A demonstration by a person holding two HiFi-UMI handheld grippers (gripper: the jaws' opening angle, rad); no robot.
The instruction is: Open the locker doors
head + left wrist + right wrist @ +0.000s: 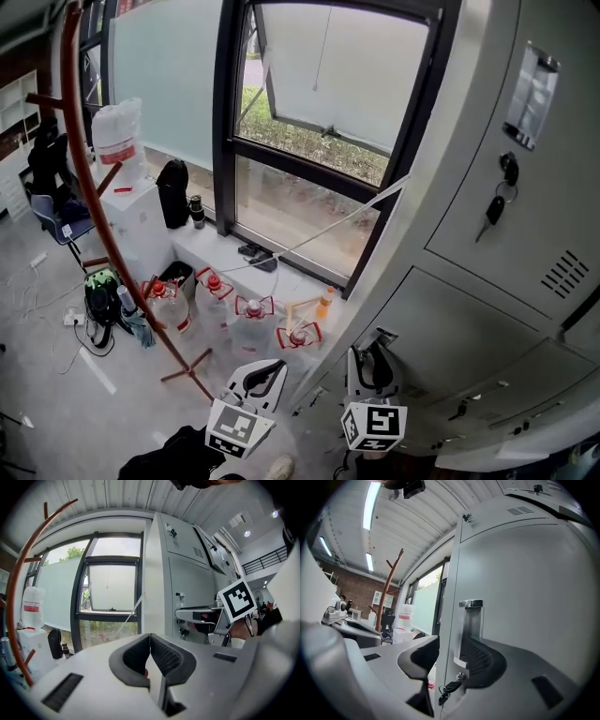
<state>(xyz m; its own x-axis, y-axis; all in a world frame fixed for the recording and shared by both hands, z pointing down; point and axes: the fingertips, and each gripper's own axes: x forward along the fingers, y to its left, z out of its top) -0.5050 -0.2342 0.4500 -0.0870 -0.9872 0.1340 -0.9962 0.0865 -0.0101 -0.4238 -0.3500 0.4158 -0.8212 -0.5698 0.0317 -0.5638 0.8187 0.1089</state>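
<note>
Right hand-held gripper point(449, 660) released, straddling locker door point(525, 588) edge at twelve o'clock, ready to pull (left hand-held gripper point(150, 654) clenched).

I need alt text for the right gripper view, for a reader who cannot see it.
The right gripper has its jaws apart on either side of the edge of a grey locker door, by its chrome handle; a key hangs in the lock below. Behind stand a window and a wooden coat stand.
</note>
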